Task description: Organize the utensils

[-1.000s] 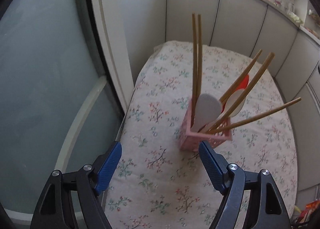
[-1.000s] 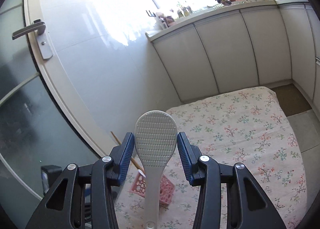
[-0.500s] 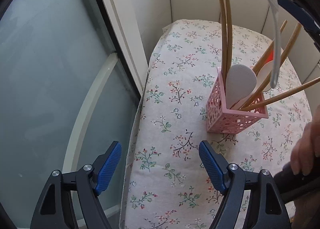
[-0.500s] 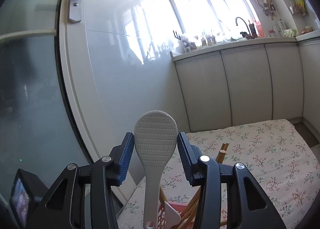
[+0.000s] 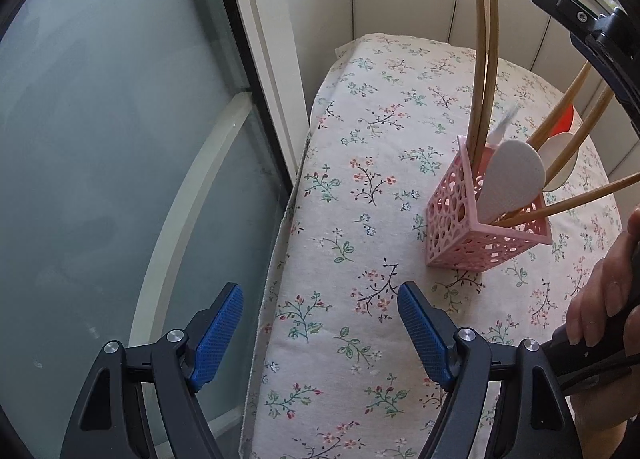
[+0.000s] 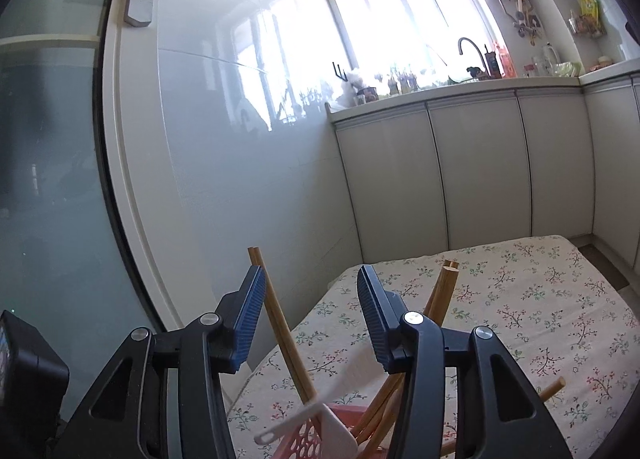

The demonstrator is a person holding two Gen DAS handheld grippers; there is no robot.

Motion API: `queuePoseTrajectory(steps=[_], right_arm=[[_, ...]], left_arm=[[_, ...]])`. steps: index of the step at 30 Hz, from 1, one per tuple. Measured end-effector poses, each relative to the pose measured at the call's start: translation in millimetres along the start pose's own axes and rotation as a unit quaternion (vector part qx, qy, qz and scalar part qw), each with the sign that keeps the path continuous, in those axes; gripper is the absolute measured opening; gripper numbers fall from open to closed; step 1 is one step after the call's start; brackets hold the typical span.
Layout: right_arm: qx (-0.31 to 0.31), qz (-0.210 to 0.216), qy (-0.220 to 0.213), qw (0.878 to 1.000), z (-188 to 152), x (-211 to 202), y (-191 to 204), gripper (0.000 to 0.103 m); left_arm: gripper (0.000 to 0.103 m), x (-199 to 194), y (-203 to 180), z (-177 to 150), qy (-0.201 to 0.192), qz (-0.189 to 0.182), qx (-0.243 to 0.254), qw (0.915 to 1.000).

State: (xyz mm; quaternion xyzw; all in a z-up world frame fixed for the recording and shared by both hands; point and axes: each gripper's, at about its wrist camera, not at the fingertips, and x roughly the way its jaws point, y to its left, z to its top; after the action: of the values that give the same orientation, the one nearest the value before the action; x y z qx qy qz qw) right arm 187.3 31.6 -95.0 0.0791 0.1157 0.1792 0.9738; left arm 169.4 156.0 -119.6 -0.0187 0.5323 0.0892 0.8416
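My right gripper [image 6: 310, 319] no longer pinches the white rice paddle [image 6: 294, 425]; its jaws stand apart with nothing between them, and the paddle now sits blurred and tilted below them at the pink basket [image 5: 476, 227]. That basket has come nearer, ahead and right of my left gripper [image 5: 320, 335], which stays spread wide and empty over the floral bench [image 5: 352, 187]. Chopsticks [image 5: 482, 51] lean inside.
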Motion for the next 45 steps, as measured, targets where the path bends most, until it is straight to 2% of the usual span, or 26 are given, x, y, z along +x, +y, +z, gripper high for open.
queuePoseTrajectory(steps=[1, 2, 7, 11, 15, 19, 22, 24, 27, 29, 31, 36, 40, 45], right_arm=[[-0.002, 0.002, 0.006, 1.000, 3, 1, -2, 0.039], [0.000, 0.007, 0.015, 1.000, 4, 1, -3, 0.036], [0.024, 0.027, 0.025, 0.999, 24, -15, -21, 0.035], [0.041, 0.032, 0.042, 0.998, 54, -35, -42, 0.035], [0.055, 0.023, 0.116, 0.991, 83, -34, -74, 0.035], [0.086, 0.000, 0.184, 0.979, 87, -22, -125, 0.036], [0.159, 0.002, 0.253, 0.954, 67, 11, -175, 0.036], [0.224, 0.016, 0.312, 0.923, 40, 43, -205, 0.037], [0.260, 0.018, 0.402, 0.878, -11, 93, -219, 0.036], [0.287, 0.031, 0.443, 0.849, -44, 121, -218, 0.035], [0.292, 0.032, 0.462, 0.837, -62, 145, -216, 0.035], [0.280, 0.011, 0.491, 0.825, -82, 192, -208, 0.035], [0.244, 0.005, 0.494, 0.835, -76, 214, -192, 0.032], [0.110, -0.036, 0.511, 0.852, -72, 232, -155, 0.026]], left_arm=[[0.081, 0, 0, 0, 0.000, -0.002, 0.000, 1.0000], [0.081, 0, 0, 0, 0.001, -0.003, 0.001, 1.0000], [0.081, 0, 2, -1, 0.002, -0.006, -0.004, 1.0000], [0.081, -7, 0, -2, -0.011, -0.029, -0.006, 0.9995], [0.081, -8, -2, -3, -0.009, -0.048, -0.013, 0.9987], [0.081, -15, -2, -2, -0.022, -0.059, -0.023, 0.9977], [0.082, -16, -2, -1, -0.024, -0.070, -0.029, 0.9968], [0.082, -16, -2, 1, -0.023, -0.078, -0.035, 0.9960], [0.082, -13, -2, 3, -0.024, -0.080, -0.041, 0.9956], [0.082, -11, -2, 4, -0.024, -0.077, -0.045, 0.9957], [0.082, -9, -2, 6, -0.024, -0.073, -0.049, 0.9958], [0.082, -3, -2, 9, -0.022, -0.068, -0.047, 0.9963], [0.082, 1, -3, 11, -0.019, -0.068, -0.046, 0.9964], [0.082, 5, -6, 12, -0.014, -0.071, -0.041, 0.9965]])
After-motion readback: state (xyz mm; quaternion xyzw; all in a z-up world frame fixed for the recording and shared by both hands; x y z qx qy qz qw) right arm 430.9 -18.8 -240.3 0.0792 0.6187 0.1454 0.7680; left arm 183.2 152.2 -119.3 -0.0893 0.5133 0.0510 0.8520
